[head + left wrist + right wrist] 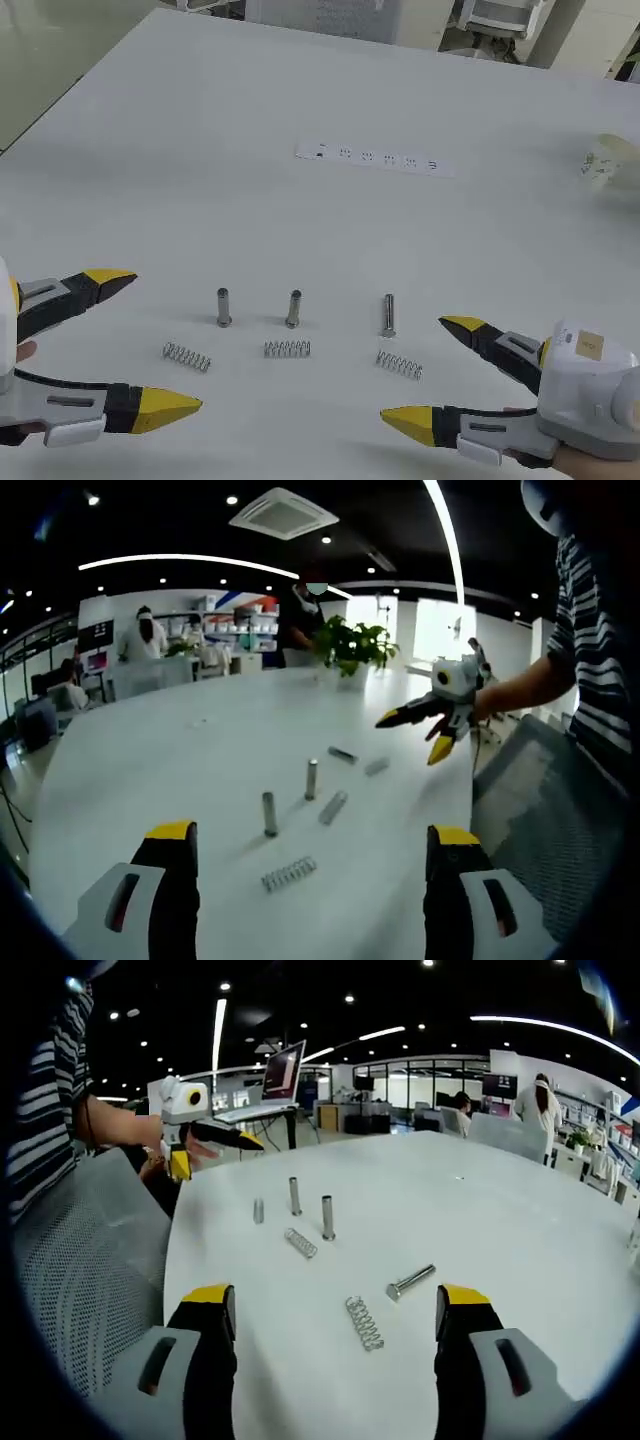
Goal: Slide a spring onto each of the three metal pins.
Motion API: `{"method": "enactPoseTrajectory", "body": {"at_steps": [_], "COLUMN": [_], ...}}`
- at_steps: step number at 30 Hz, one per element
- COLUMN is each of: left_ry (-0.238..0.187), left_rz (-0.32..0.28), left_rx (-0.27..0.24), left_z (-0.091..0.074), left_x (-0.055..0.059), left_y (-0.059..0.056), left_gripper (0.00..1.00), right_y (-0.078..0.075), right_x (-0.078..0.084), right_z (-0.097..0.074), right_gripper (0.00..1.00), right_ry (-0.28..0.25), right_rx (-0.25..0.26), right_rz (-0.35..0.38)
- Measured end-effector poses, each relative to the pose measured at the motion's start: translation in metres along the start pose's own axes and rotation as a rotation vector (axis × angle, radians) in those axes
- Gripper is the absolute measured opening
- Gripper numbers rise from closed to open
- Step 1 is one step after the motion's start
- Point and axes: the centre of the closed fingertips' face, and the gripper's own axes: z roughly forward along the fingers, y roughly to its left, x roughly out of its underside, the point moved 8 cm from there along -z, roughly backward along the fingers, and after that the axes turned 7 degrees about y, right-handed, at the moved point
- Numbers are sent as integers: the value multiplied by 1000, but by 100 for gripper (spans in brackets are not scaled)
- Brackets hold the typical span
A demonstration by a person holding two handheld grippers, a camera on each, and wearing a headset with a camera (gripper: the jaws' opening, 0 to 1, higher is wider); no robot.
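Cut off by the lower edge of the head view: bodies of left gripper (160, 340) and right gripper (420, 368). Yellow-tipped fingers of each wide apart, one gripper to either side of the parts.

Hard to judge from the head view: posture of right silver metal pin (388, 315). Settled by both gripper views: lying on its side on the white bench (300, 230). Standing upright: left silver metal pin (223, 307) and middle silver metal pin (293, 309).

Flat on the bench, off the pins, one near the foot of each: left coiled wire spring (187, 356), middle coiled wire spring (287, 348), right coiled wire spring (399, 364). In the right gripper view, farthest spring reduced to a small grey stub, hard to read as a coil.

Seen in the left gripper view: right gripper held above the far bench edge by a hand below a striped sleeve; green potted plant (350, 645) and several people behind. Seen in the right gripper view: left gripper raised off the bench corner, dark open laptop (283, 1068) beyond.

Well beyond the pins in the head view: flat white power strip (380, 158). At the right edge: pale round object (610, 160), blurred and cut off; cannot tell what.
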Motion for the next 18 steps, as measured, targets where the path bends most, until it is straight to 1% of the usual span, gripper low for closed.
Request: {"method": "enactPoseTrajectory", "body": {"at_steps": [9, 18], "left_ry": [-5, 5], "left_rz": [-1, -2], "left_rx": [-2, 0], "left_z": [0, 0], "left_x": [-2, 0], "left_y": [0, -2], "left_gripper": [91, 91], "right_y": [0, -1], "right_x": [1, 1], "right_z": [0, 0], "right_gripper": [81, 80], "right_ry": [2, 3], "right_rx": [-1, -1], "right_rz": [-2, -4]}}
